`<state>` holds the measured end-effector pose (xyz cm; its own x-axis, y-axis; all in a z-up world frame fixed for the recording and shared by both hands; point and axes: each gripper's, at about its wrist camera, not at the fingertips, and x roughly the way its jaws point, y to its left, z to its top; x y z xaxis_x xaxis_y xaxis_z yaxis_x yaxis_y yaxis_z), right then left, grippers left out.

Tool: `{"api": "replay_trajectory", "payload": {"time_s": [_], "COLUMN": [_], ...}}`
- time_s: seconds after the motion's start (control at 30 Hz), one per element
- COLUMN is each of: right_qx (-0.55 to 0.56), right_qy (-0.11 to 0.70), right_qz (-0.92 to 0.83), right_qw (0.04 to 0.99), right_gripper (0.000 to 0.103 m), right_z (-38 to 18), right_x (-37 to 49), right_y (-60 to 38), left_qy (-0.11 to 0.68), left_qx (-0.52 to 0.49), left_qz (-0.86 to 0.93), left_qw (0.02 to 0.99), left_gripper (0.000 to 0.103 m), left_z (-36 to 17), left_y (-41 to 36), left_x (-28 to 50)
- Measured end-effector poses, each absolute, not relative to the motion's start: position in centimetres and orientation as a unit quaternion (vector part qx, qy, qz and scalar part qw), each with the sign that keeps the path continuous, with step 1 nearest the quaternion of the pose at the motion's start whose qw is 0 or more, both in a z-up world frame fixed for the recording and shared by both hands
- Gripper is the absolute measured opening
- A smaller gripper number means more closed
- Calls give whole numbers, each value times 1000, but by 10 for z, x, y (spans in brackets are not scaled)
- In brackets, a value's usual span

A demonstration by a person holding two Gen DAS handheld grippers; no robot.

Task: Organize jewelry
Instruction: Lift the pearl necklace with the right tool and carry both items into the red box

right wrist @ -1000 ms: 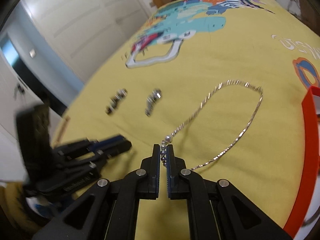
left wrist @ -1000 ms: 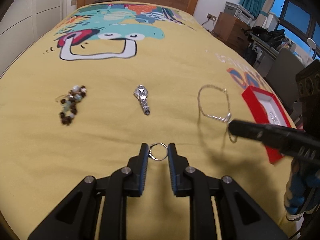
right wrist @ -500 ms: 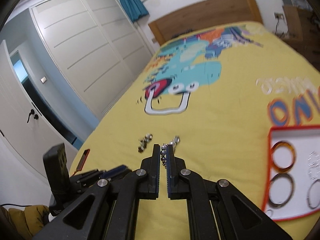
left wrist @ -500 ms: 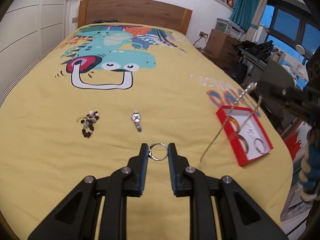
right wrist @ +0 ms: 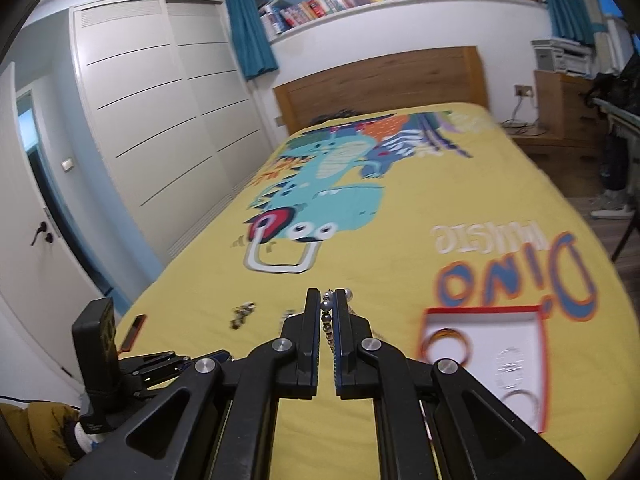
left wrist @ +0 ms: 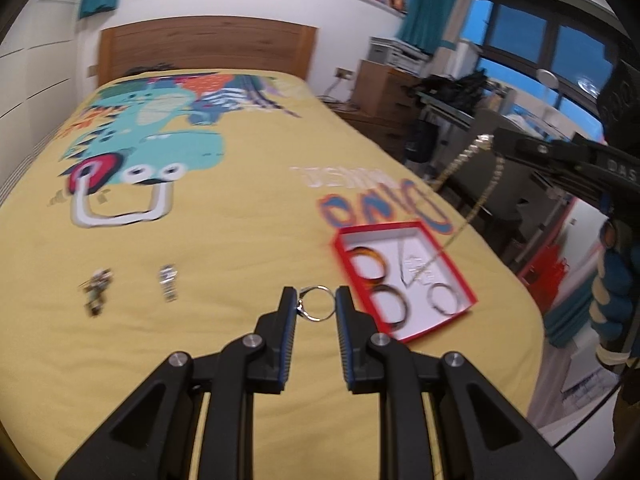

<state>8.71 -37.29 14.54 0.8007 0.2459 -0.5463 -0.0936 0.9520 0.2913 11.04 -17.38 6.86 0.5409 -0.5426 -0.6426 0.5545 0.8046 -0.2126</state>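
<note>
My left gripper [left wrist: 316, 308] is shut on a thin silver ring [left wrist: 317, 309] and holds it above the yellow bedspread. My right gripper [right wrist: 327, 305] is shut on the beaded end of a silver chain necklace [left wrist: 466, 196], raised high; in the left wrist view the chain hangs from it down into the red-rimmed box [left wrist: 464, 308]. The box [right wrist: 541, 354] holds several bangles and rings. A beaded bracelet [left wrist: 96, 286] and a silver watch [left wrist: 168, 280] lie on the bed to the left.
The yellow dinosaur bedspread [right wrist: 400, 216] covers the bed, with a wooden headboard [right wrist: 380, 80] at the far end. A desk, drawers and a chair [left wrist: 460, 120] stand beyond the right edge. White wardrobe doors [right wrist: 160, 120] run along the left.
My right gripper lifted the necklace off the bed and carried it over the red box, where its end now hangs. My left gripper rose and moved right with the ring.
</note>
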Motion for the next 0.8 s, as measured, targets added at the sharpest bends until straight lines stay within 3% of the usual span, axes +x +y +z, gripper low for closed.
{"api": "replay_trajectory", "payload": {"time_s": [0.4,0.8], "right_qx": [167,193], "right_qy": [315,336], "right_qz": [21,-5], "right_qw": [934,922], "right_gripper": [5,5], "right_z": [90,22], "right_x": [128,178], "right_y": [-487,-544], "left_qy": [401,459], "left_qx": [67,93], "left_qz": [-384,-389], "left_qw": [829,794], "left_gripper": [18,18], "left_z": [16,-71], "left_y": [-339,-402], "left_x": [136,159]}}
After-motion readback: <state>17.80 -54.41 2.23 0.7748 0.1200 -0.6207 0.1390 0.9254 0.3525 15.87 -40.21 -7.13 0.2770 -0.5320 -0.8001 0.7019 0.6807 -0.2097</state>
